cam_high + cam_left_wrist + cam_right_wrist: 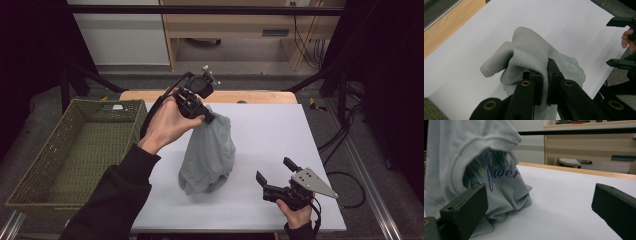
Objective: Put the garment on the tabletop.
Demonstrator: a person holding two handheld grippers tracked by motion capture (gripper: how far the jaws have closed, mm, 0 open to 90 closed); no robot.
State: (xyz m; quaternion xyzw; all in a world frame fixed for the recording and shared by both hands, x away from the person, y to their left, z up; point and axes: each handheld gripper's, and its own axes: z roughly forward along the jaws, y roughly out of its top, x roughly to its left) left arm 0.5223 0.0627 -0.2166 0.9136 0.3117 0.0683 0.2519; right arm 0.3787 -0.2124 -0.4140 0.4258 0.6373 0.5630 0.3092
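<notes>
My left tool (209,119) is clamped on the top of the grey shirt (207,155), lifting it mid-desk with its hem on the white desk (280,130). My right tool (275,176) waits wide open, near right. I judge the basket (75,150) at left comes next, so most remains.

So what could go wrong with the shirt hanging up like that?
The left hand-held gripper pinches only a small fold of the grey shirt, so the fabric might slip out and drop. Its lower part still bunches on the white table, so it could drag on the way toward the basket. The open right hand-held gripper sits close and might snag it.
</notes>
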